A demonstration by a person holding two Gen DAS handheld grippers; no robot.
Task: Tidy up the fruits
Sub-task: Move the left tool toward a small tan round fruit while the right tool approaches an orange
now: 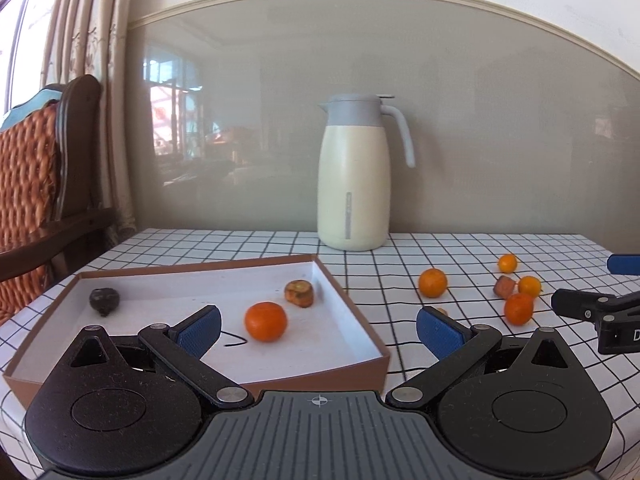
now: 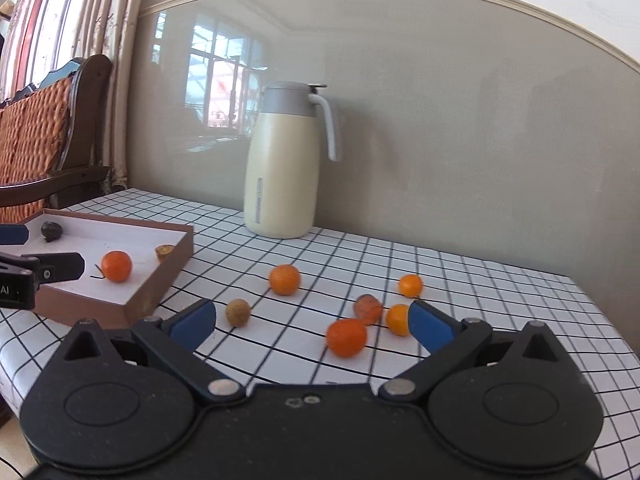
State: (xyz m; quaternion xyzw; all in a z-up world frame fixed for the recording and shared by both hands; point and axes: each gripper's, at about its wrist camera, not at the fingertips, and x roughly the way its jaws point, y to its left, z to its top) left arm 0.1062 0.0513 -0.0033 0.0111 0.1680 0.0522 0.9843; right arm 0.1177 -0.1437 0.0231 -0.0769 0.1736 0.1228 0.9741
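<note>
While your box (image 1: 352, 316) already holds three pieces, an orange (image 1: 266, 321), a cut brownish fruit (image 1: 299, 292) near its far right wall and a dark fruit (image 1: 104, 301) at the far left, I'd call this job roughly a third done, because six more sit loose on the checked tabletop (image 2: 480, 280). Your left gripper (image 1: 318, 330) hangs above the box's near right corner, jaws spread wide and nothing between them, so that hand is free. Over to your right gripper (image 2: 312, 322), and it too is wide open and empty, low over the loose cluster. Look at what lies ahead of it: the nearest orange (image 2: 346, 337) sits just beyond the gap between the fingers, a little right of centre, with a reddish piece (image 2: 368, 309) just behind it and a small orange (image 2: 397, 319) partly hidden by your right finger. Farther back are another small orange (image 2: 410, 285) and a bigger orange (image 2: 284, 279), and a small brown fruit (image 2: 238, 312) lies close to your left finger, between the cluster and the box. My read is the nearest orange is the easy pick, though its neighbours sit close and could get nudged. A cream jug (image 2: 282, 160) stands by the wall, well clear of everything.
</note>
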